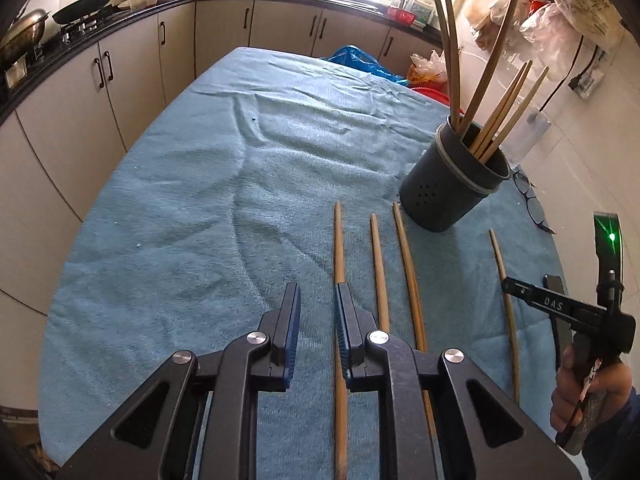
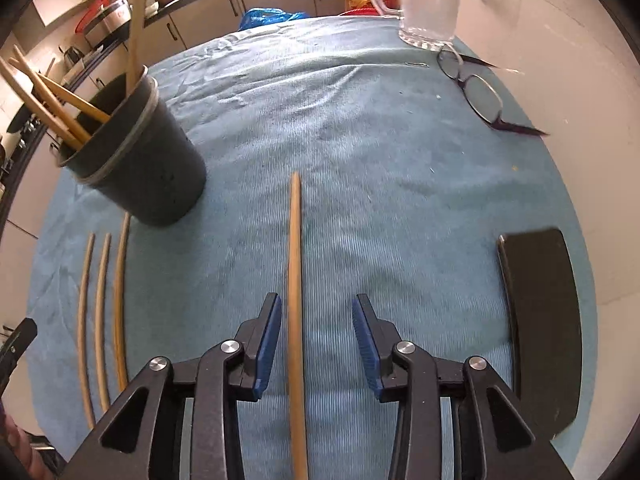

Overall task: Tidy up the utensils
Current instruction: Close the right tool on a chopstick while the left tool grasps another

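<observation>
A dark utensil cup stands on the blue towel and holds several wooden chopsticks. It also shows in the right wrist view. Three loose chopsticks lie side by side before it: the leftmost chopstick, a middle chopstick, a right chopstick. My left gripper is open and empty, its right finger over the leftmost chopstick. A lone chopstick lies further right between the fingers of my open right gripper. It also shows in the left wrist view.
Glasses and a clear glass mug sit at the towel's far right. A black flat object lies right of my right gripper. Kitchen cabinets and a counter run along the left and back. A white wall borders the right.
</observation>
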Tool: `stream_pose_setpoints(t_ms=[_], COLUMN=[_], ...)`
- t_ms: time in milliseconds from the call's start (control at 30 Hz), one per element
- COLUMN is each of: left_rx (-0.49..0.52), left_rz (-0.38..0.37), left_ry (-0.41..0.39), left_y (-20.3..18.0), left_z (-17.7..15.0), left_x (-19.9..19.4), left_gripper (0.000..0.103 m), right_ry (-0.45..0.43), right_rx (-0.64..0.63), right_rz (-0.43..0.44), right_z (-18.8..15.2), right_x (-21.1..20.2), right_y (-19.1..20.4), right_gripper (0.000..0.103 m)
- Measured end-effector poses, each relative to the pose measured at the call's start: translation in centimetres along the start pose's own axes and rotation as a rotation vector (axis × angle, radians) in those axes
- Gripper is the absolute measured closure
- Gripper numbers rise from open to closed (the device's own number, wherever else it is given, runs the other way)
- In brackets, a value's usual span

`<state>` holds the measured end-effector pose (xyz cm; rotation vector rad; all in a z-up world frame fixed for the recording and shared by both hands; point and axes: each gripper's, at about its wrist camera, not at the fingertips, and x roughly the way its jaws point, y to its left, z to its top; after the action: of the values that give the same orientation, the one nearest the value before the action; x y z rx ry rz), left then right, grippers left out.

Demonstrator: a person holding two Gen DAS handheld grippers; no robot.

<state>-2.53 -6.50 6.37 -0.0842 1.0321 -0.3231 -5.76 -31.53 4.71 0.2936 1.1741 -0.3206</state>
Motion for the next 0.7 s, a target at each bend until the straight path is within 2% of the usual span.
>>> stream_pose_setpoints(t_ms=[133,167,233,300,500,700], left_rx=[-0.014,-0.015,-0.020,-0.029,-0.040,0.012], left_rz=[0.012,0.016,0.022,0.025,0.025,0.028], left_ry=[-0.004,-0.005,-0.004,-0.004,0.011,0.050], left_y=[-0.2,-0.2,-0.2,-0.1,-0.3,-1.9], left_z=[0.1,0.1,0.2,0.3,1.0,1.5], left_x=[0.4,0.4,0.7,0.9,2.6,5.0], left_gripper=[0.087,0.087,0.087,0.087,0.087,0.087], right_ry=[-0.002,-0.003,-0.009,-0.014,-0.027,-0.049], right_rx=[-0.024,-0.032,-0.039,-0.049,0.016,0.037], right_rz=[-0.014,-0.018,-0.019,-0.018,0.026,0.053], right_z=[1.1,1.5,1.8,1.7,1.1,-0.1], right_x=[1.1,1.3,1.5,1.4,0.3,-1.7], right_y=[0.6,0.8,0.9,0.8,-0.7,-1.3], right_gripper=[0.063,0.067,0.078,0.095,0.095,0.095])
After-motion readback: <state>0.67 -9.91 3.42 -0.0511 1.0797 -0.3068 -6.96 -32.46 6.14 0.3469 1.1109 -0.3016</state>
